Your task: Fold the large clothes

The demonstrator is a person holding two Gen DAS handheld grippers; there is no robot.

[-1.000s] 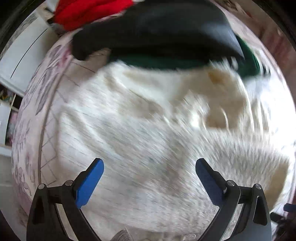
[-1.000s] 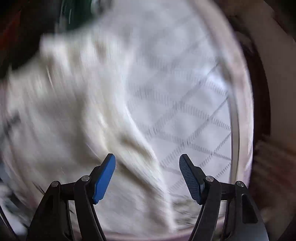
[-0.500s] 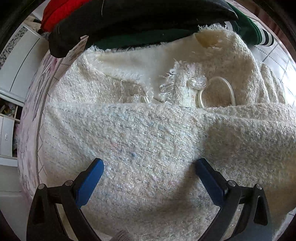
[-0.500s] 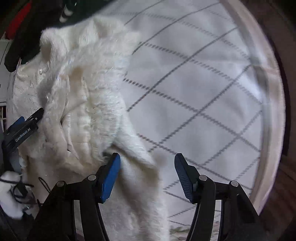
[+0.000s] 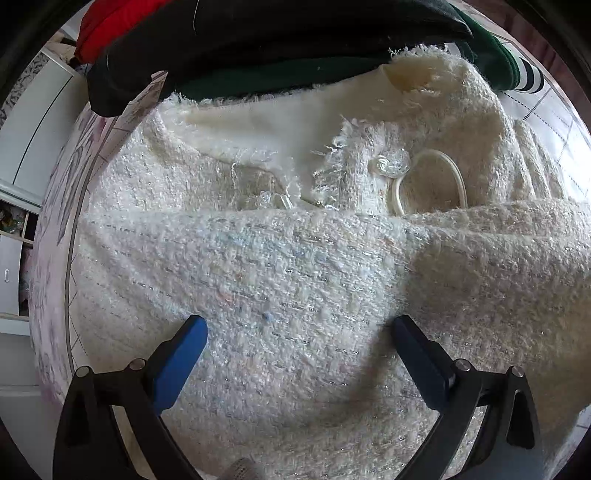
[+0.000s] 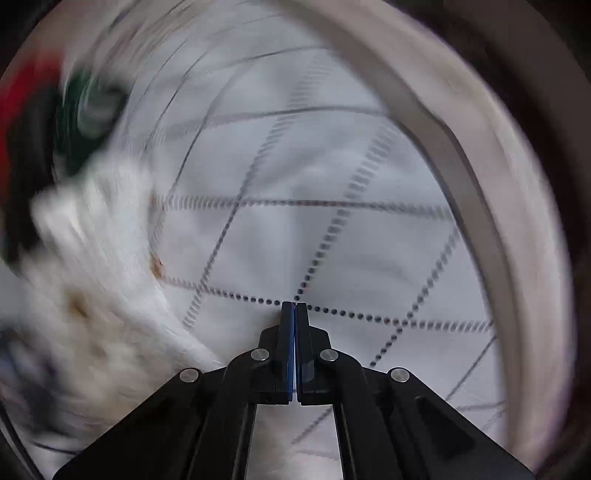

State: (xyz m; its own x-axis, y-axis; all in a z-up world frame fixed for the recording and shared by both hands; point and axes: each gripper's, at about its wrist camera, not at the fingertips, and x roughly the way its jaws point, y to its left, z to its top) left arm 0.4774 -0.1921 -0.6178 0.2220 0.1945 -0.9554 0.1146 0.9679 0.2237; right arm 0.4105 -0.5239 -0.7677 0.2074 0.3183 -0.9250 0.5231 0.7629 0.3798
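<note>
**Inspection: cream jacket part-folded, both claws free of it**

I find the left gripper (image 5: 295, 354) with its jaws spread wide, pointing steeply down over the cream tweed jacket (image 5: 295, 288). Nothing is pinched; the fabric lies under and between the blue pads (image 5: 181, 362), and I cannot tell whether they touch it. Ahead of this claw a fold of the jacket lies crosswise like a band, and beyond that band I see the open neckline with its pale lining (image 5: 266, 125), a clear button (image 5: 388, 166) and a white hanger loop (image 5: 428, 177). I judge the band to be a part already turned over the body, and the open claw to be parked above it to hold or smooth the layer.

The right gripper (image 6: 294, 314) has its jaws pressed together with nothing between them; they have just been closing. It points down at the bare white quilted cover (image 6: 369, 240) with its dotted diamond lines. The jacket (image 6: 96, 288) lies off to this claw's left, blurred, apart from the fingertips. I judge that the closed claw is travelling, not gripping.

Beyond the jacket, farther from the left claw, lies a pile of other clothes: black (image 5: 280, 40), dark green (image 5: 491, 55) and red (image 5: 118, 22). The black and green pieces overlap the jacket's far edge, which may hinder a later fold.
</note>
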